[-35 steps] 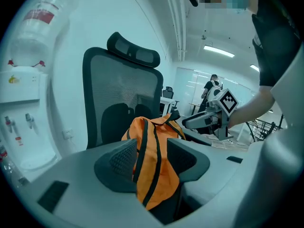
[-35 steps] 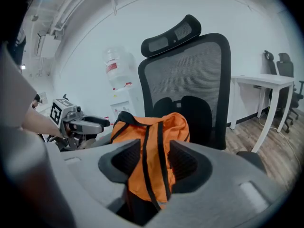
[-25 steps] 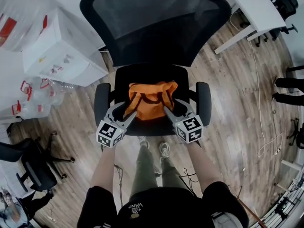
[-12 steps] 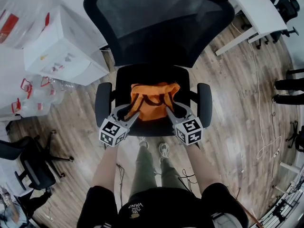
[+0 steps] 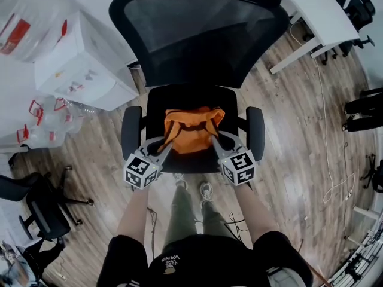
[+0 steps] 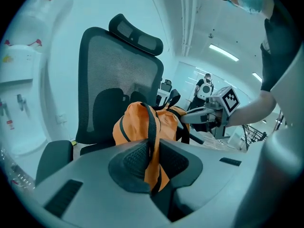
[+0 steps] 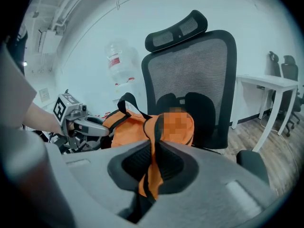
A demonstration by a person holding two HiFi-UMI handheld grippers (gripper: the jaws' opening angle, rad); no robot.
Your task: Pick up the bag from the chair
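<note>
Orange bag (image 5: 190, 131) sat on the chair (image 5: 200, 40) seat. The left tool (image 5: 163, 147) and right tool (image 5: 215, 142) had just closed, each pinching fabric and strap at one side. Risk: the thin pinches (slick cloth) could slip on lifting and drop the bag.

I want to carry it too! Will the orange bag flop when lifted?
Probably floppy: the orange bag creases and slumps on the chair. Likely light, since it looks slack, not stuffed. Its black straps may dangle.

One orange bag (image 5: 190, 131), two tools (image 5: 166, 148) (image 5: 213, 140), one mesh-backed chair (image 5: 197, 37)
</note>
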